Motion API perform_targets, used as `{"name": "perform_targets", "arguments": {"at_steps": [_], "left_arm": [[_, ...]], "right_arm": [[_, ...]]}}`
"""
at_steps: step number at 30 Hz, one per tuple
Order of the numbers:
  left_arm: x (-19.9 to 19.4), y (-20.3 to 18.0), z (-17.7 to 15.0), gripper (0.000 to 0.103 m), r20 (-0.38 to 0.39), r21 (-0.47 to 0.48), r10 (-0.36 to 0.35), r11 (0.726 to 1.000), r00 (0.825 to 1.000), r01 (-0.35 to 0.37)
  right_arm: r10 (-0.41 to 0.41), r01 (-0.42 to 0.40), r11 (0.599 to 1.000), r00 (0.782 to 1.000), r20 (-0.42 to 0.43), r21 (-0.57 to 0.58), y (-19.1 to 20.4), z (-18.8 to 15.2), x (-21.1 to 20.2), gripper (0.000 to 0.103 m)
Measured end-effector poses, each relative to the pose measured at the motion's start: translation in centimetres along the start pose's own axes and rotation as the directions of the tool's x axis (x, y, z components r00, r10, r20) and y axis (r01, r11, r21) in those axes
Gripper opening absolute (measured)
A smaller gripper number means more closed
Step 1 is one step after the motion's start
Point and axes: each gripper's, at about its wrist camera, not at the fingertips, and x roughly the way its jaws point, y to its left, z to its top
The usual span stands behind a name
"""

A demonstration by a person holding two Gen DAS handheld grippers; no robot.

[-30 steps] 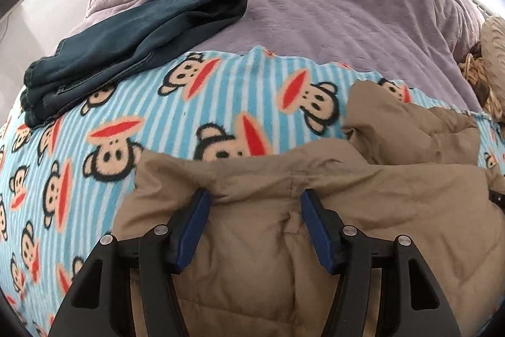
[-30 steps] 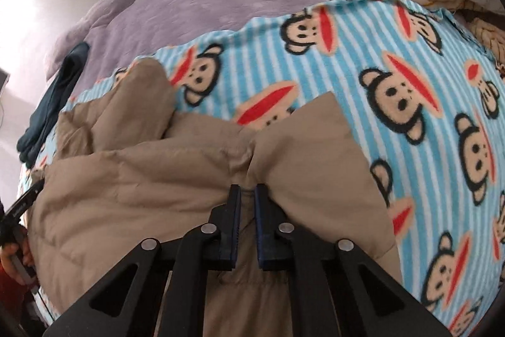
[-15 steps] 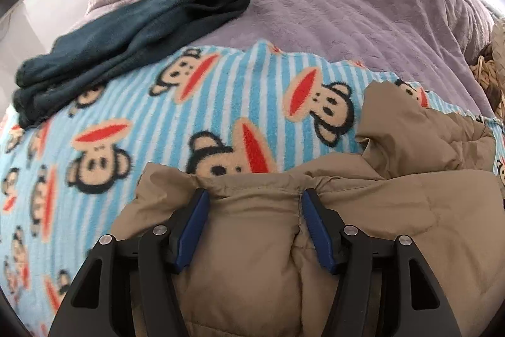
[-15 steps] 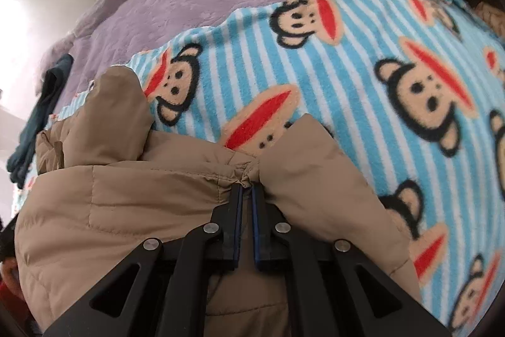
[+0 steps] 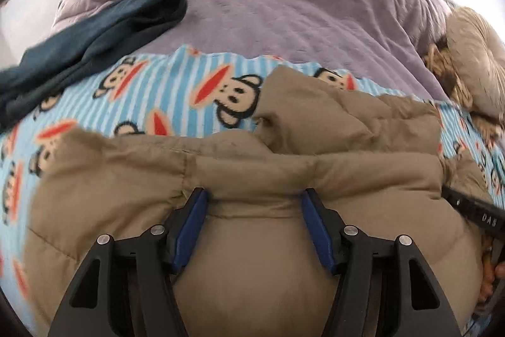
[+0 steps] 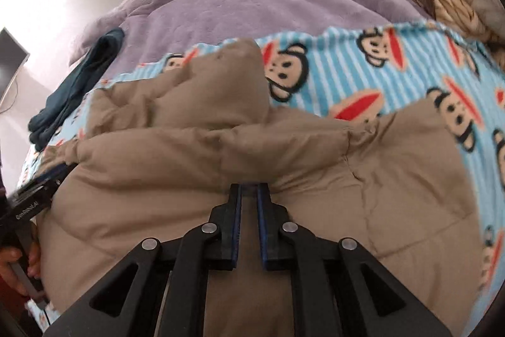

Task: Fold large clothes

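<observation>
A tan puffy jacket (image 5: 315, 153) lies on a blue striped monkey-print blanket (image 5: 164, 90) on the bed. It also shows in the right wrist view (image 6: 176, 153). My left gripper (image 5: 254, 201) is open, its blue pads on either side of a fold of the jacket's edge. My right gripper (image 6: 249, 188) is nearly closed, a narrow gap showing between its pads at the jacket's folded edge; no cloth shows in the gap. The right gripper's body shows at the right edge of the left wrist view (image 5: 473, 210).
Folded dark blue jeans (image 5: 88, 43) lie at the back left on a purple duvet (image 5: 284, 11). A beige cushion and woven item (image 5: 473, 65) sit at the right. White walls and doors stand behind the bed.
Both grippers moved back over the jacket, so more tan cloth lies ahead of them. The right gripper's pads have parted slightly. The left stays open.
</observation>
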Motion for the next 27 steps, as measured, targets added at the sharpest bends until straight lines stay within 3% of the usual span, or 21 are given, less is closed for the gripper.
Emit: {"name": "perform_targets", "arguments": {"at_steps": [6, 11, 15, 16, 20, 27], "left_arm": [[0.5, -0.4, -0.1, 0.064, -0.005, 0.022, 0.02, 1.0, 1.0, -0.02], [-0.8, -0.7, 0.3, 0.064, -0.027, 0.015, 0.043, 0.999, 0.999, -0.043], [-4.0, -0.2, -0.3, 0.064, -0.022, -0.025, 0.04, 0.999, 0.999, -0.04], [-4.6, -0.1, -0.5, 0.064, -0.018, -0.029, 0.04, 0.999, 0.999, -0.041], [-7.4, 0.4, -2.1, 0.064, -0.025, -0.043, 0.046, 0.998, 0.999, -0.047], [-10.6, 0.6, -6.5, 0.064, -0.076, -0.082, 0.047, 0.995, 0.996, -0.053]], "right_arm": [[0.014, -0.014, 1.0, 1.0, 0.008, 0.021, -0.5, -0.2, 1.7, 0.011], [-0.014, 0.015, 1.0, 0.999, -0.032, 0.027, 0.0, 0.4, 0.8, 0.012], [-0.005, 0.007, 0.998, 0.999, -0.042, 0.064, 0.0, 0.5, -1.4, 0.043], [-0.004, 0.006, 0.998, 0.999, -0.035, 0.065, 0.1, 0.3, -2.1, 0.046], [-0.006, 0.008, 0.997, 1.0, -0.028, 0.079, 0.3, -1.0, -4.6, 0.047], [0.015, -0.011, 0.987, 1.0, -0.024, 0.161, -0.4, -5.3, -8.8, 0.062]]}}
